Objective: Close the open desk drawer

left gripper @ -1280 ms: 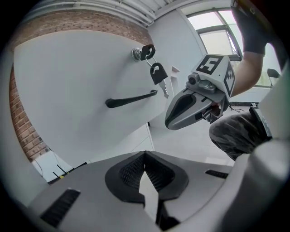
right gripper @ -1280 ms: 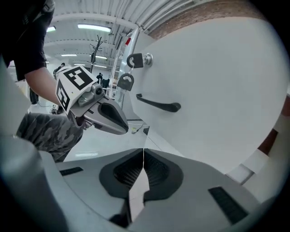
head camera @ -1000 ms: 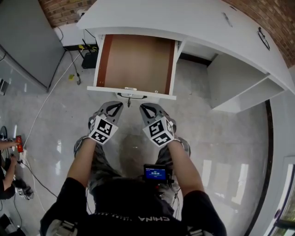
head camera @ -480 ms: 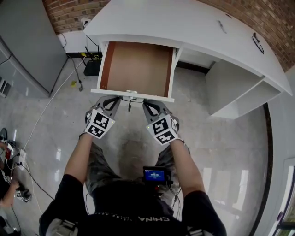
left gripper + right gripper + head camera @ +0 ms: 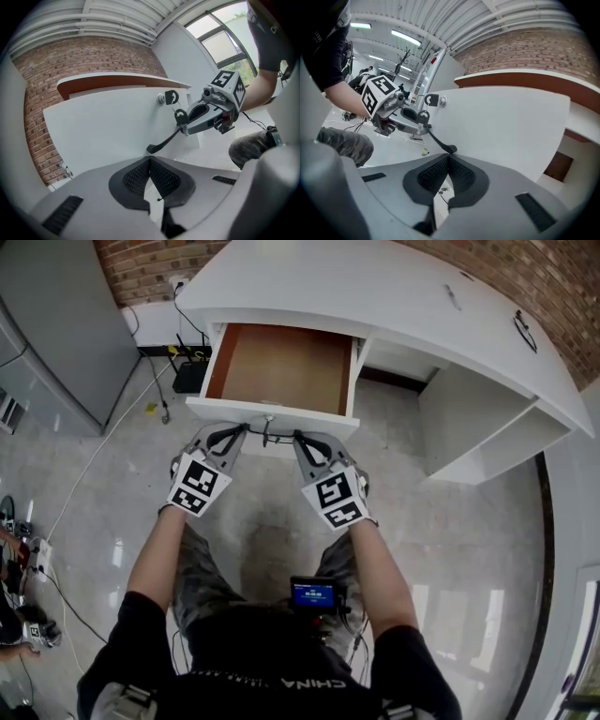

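Drawer (image 5: 272,415), flat white front, brown wood floor (partly open), left tool (image 5: 236,432) and right tool (image 5: 300,439) closed, tips against front.

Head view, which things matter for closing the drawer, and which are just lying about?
For the job: drawer, desk, left gripper and right gripper, both shut at the drawer's front.
Lying about: black box on the floor, grey cabinet.
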